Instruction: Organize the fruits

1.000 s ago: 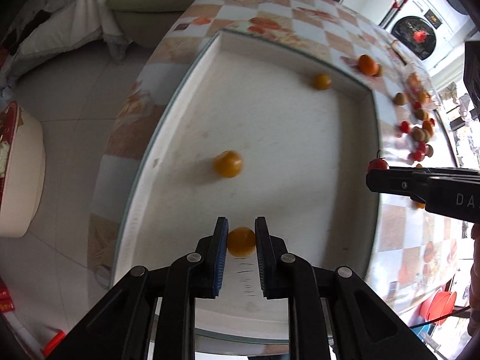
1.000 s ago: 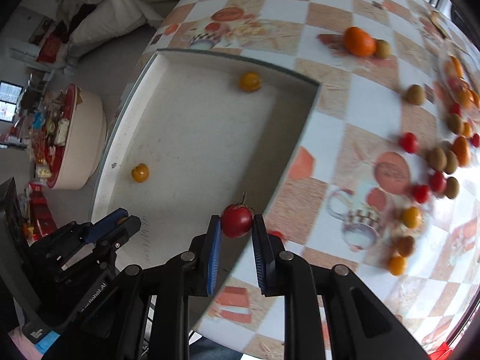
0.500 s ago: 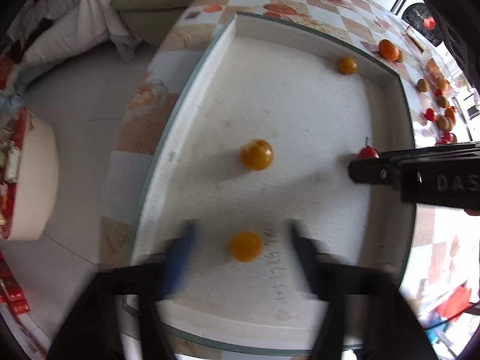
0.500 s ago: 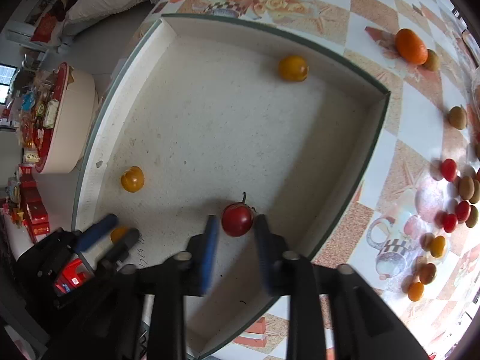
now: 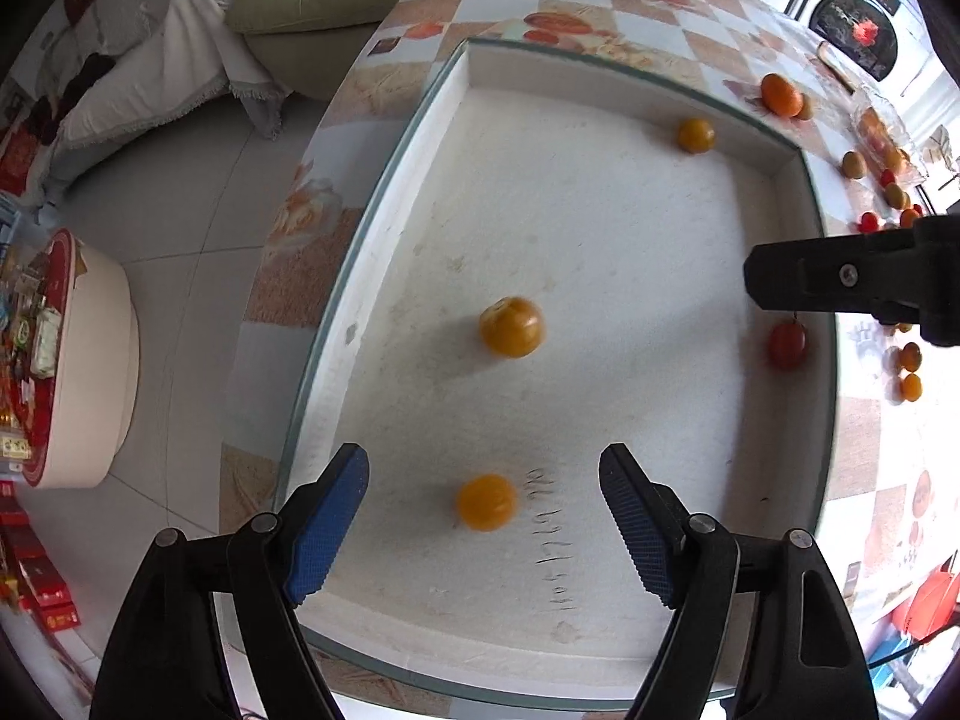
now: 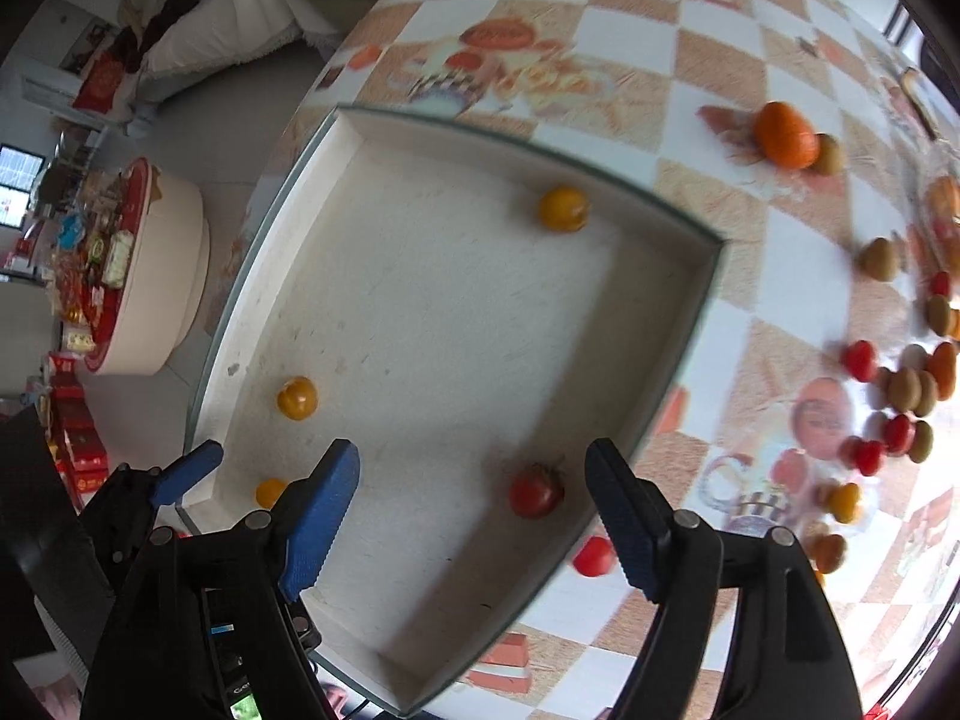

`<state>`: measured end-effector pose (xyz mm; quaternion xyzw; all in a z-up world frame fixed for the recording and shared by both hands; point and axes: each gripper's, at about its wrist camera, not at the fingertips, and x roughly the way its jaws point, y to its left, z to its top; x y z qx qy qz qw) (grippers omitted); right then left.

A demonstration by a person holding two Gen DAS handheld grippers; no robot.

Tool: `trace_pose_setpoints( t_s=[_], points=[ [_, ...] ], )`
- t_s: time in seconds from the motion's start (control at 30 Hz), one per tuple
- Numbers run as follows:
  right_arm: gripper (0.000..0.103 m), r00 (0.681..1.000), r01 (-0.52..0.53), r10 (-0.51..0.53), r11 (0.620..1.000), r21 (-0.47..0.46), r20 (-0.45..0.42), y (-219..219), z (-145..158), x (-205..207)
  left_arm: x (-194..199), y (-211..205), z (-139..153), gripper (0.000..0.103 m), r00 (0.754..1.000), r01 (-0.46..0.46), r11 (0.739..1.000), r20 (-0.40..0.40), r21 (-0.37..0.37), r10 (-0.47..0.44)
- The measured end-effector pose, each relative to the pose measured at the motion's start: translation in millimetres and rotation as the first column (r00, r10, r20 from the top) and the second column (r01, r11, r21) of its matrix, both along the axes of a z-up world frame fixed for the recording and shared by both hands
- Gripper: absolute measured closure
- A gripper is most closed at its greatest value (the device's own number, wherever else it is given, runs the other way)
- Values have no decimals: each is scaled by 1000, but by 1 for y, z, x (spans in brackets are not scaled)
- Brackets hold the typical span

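Observation:
A white tray lies on the checkered table. In the left wrist view my left gripper is open and empty, with a yellow-orange tomato on the tray floor between its fingers. Two more yellow tomatoes sit mid-tray and at the far wall. In the right wrist view my right gripper is open and empty above a red tomato lying by the tray's right wall. The red tomato also shows in the left wrist view.
Loose fruit lies on the table right of the tray: an orange, brown kiwis, red tomatoes and small orange ones. A red tomato sits just outside the tray wall. A round stool stands on the floor.
Both grippers opened and drew back. The left one let go of the yellow tomato and the right one let go of the red tomato; both now lie on the tray floor.

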<state>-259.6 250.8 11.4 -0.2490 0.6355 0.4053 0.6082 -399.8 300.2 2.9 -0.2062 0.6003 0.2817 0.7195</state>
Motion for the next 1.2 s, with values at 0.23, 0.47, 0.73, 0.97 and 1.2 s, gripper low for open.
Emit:
trace_pose_setpoints(
  t_s=[0.23,0.47,0.73,0.97,1.2],
  points=[
    [23,993,104,-104,995,1,48,-42,14,18,33,-23,20,23,996,74,997,44,25,-75],
    [23,971,223,-219,975,-28,97,-104,19,49,64,-44,43,23,981,164,985,93,43,-168],
    [23,936,339,-331,939,-55,119,-173,15,81,116,-64,60,23,957,249,967,140,60,-256],
    [23,917,391,-384,918,-58,112,-212,9,90,172,-88,62,23,922,342,937,167,68,-348],
    [23,911,409,-404,912,-44,88,-234,3,93,223,-101,31,23,918,375,926,123,38,-377]
  ],
)
